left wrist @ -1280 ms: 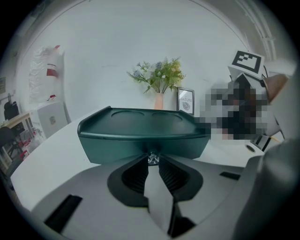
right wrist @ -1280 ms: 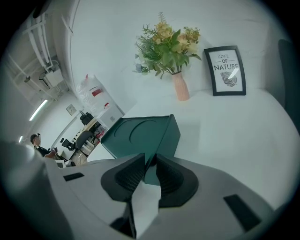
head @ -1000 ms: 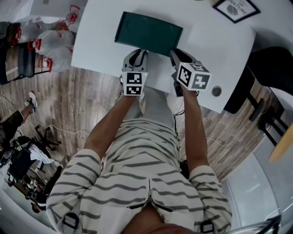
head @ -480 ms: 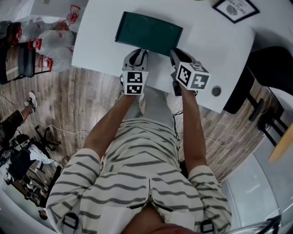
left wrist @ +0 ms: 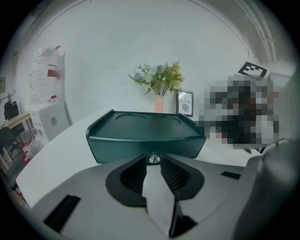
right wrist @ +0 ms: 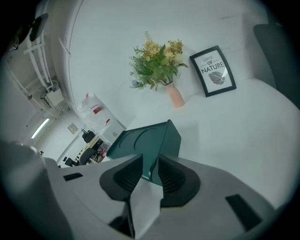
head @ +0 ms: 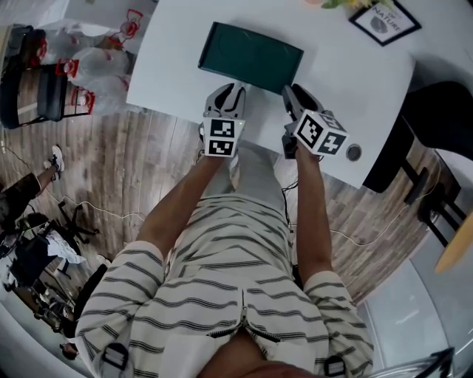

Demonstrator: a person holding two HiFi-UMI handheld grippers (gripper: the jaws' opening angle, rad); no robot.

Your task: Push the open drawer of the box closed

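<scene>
1. Grey left gripper (left wrist: 153, 162): jaws apart, with the small clear knob (left wrist: 153, 158) of the drawer front between their tips.
2. Right gripper (right wrist: 150, 165): jaws have just been opening and stand apart astride the box's near right corner, not clamping it.
3. Dark green box (head: 251, 55) lies at 12 o'clock from both grippers on the white tabletop (head: 355, 81).
4. Framed print (right wrist: 213, 70) and flower vase (right wrist: 176, 97) stand at 1 o'clock beyond it.

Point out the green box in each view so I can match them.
Head view: green box at upper centre.
Left gripper view: box at centre, seen front-on.
Right gripper view: box at lower centre-left, seen corner-on.
Shared landmark: framed print, right of the box.
</scene>
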